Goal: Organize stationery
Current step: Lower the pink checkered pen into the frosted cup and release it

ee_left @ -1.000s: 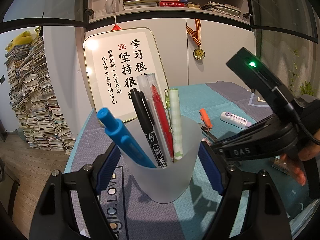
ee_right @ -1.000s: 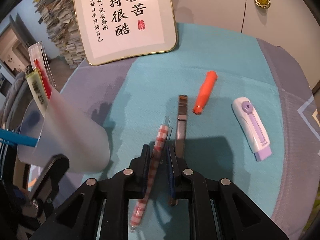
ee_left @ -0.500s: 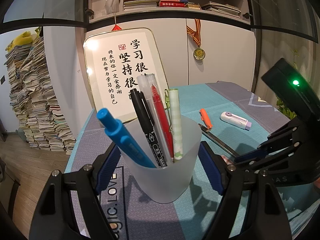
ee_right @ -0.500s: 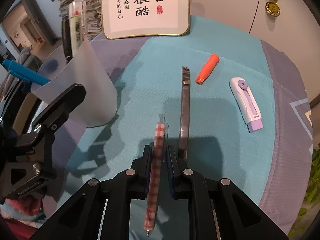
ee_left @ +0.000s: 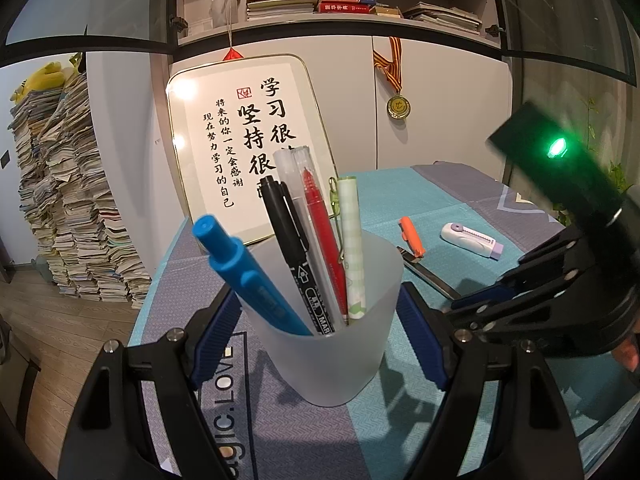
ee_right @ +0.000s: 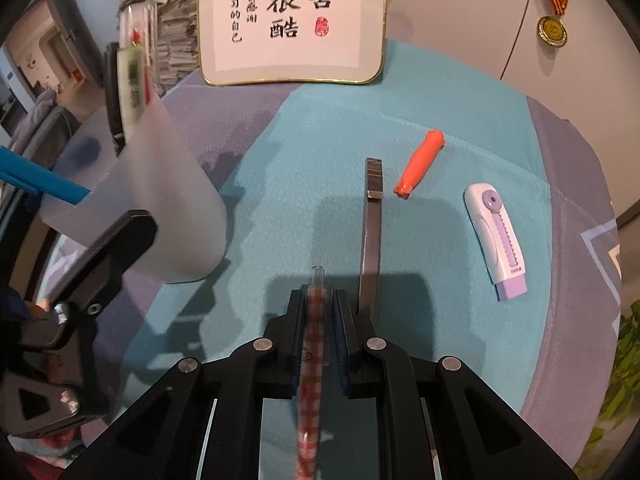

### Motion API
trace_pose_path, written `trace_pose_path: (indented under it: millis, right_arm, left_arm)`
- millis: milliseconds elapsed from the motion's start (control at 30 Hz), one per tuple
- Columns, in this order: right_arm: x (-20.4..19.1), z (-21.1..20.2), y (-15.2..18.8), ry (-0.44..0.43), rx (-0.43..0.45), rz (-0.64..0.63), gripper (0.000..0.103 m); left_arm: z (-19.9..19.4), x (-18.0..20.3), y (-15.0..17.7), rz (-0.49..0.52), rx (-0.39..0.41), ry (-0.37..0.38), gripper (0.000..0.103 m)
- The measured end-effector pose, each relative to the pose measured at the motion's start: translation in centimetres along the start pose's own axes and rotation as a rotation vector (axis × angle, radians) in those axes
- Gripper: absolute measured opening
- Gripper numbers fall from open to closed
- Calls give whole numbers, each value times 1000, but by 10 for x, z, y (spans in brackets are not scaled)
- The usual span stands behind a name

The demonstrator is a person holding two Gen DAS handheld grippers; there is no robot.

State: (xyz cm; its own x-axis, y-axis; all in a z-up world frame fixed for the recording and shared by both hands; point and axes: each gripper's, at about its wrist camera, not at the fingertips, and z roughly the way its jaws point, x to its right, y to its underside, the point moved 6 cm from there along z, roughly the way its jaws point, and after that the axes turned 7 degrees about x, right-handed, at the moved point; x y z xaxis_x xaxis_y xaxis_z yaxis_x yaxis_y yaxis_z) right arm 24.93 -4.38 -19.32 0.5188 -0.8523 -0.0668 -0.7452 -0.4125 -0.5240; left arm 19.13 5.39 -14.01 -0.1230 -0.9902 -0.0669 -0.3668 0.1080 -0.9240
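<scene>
My left gripper (ee_left: 320, 316) is shut on a frosted plastic cup (ee_left: 328, 344) that stands on the table and holds a blue pen (ee_left: 244, 272), a black marker (ee_left: 294, 256), a red pen (ee_left: 320, 224) and a pale green pen (ee_left: 352, 248). My right gripper (ee_right: 318, 304) is shut on a red-and-white checked pen (ee_right: 312, 360), held above the table, right of the cup (ee_right: 160, 208). The right gripper also shows in the left wrist view (ee_left: 460, 304).
On the teal cloth (ee_right: 440, 128) lie a metal clip bar (ee_right: 370, 240), an orange cap (ee_right: 420, 164) and a white-and-purple utility cutter (ee_right: 496, 236). A framed calligraphy board (ee_right: 296, 20) leans at the back. Paper stacks (ee_left: 68, 208) stand on the floor at left.
My right gripper has lifted with the checked pen and drawn closer to the cup. The left gripper and cup have stayed still.
</scene>
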Motion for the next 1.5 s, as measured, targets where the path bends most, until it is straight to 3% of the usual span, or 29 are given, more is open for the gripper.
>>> trace_pose_path:
  millis: [300,567,700,833,1267,1500]
  right_arm:
    - [2,-89,-23,-70,245,64,14]
    - [-19,-175,-51,-122,485,43,14]
    - [-29,-198,-66,-141,550,28,14]
    - [-39,-203,-71,-158,557,4,14]
    - [-51,-154,-66,-166,434,-17,14]
    - [-57,-138,-69,-195,409,-10,14]
  left_arm:
    - [0,0,0,1,0,-1,78]
    - [0,0,0,2,-1,-2,78]
    - [0,0,0,3,-4,-2,78]
    - [0,0,0,3,-4,-2,78]
    - [0,0,1,4,-4,-2,78]
    - [0,1,1,4,-5,-2,78]
